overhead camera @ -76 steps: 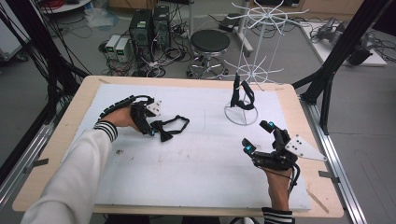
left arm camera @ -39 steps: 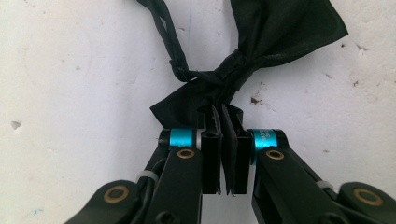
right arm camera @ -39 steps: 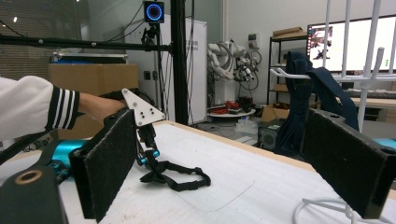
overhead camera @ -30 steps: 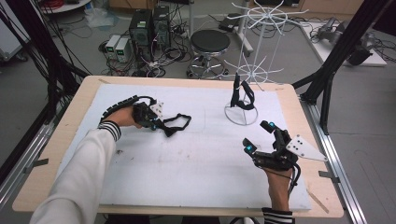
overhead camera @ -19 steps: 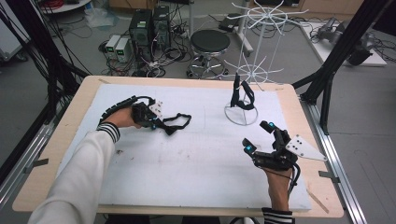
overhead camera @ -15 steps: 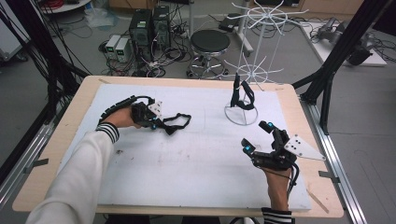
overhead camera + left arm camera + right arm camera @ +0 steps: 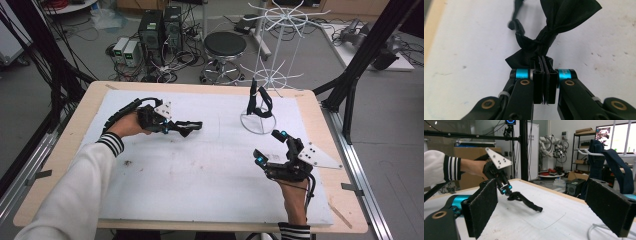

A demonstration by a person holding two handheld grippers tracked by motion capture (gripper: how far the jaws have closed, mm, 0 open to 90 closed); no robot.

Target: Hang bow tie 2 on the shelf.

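Observation:
A black bow tie with its strap trails to the right from my left gripper, at the back left of the white mat. In the left gripper view, the gripper is shut on the bow tie's near wing, and the knot and far wing hang just past the pads. The right gripper view shows that gripper holding the tie slightly above the mat. My right gripper rests at the front right, open, with nothing between its pads.
A white wire stand sits at the back right of the mat, with a second dark tie hung on it. The wooden table edge borders the mat. A stool and computers stand beyond the table.
My left gripper has closed on the bow tie and lifted it slightly, drifting a little to the right. The right gripper has stayed still.

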